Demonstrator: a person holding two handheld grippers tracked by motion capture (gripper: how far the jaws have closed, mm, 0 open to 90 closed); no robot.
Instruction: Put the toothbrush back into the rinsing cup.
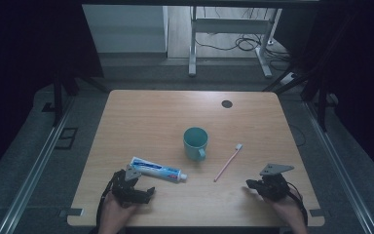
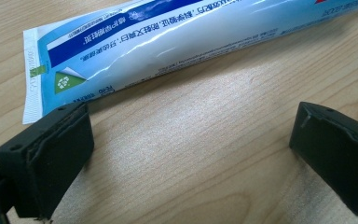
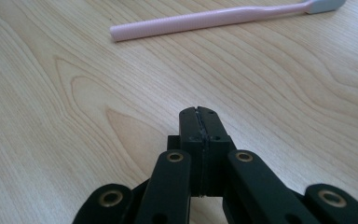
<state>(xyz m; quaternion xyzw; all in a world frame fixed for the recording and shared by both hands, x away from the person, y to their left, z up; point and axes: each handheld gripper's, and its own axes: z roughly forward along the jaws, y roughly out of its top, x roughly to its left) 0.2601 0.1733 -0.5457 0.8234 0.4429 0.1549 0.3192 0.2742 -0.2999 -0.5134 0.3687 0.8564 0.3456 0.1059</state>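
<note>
A glossy, flattened toothpaste tube (image 2: 177,42) lies on the pale wood-grain surface (image 1: 151,117), its crimped end just beyond the left tongs (image 2: 186,140) — blocky black jaws spread wide over bare wood, gripping nothing. The right tongs (image 3: 200,126) are pressed fully together, empty, near the surface's front edge. Ahead lies a slim pink ribbed toothbrush (image 3: 205,21), a round teal mug (image 1: 195,142) between tube and brush.
</note>
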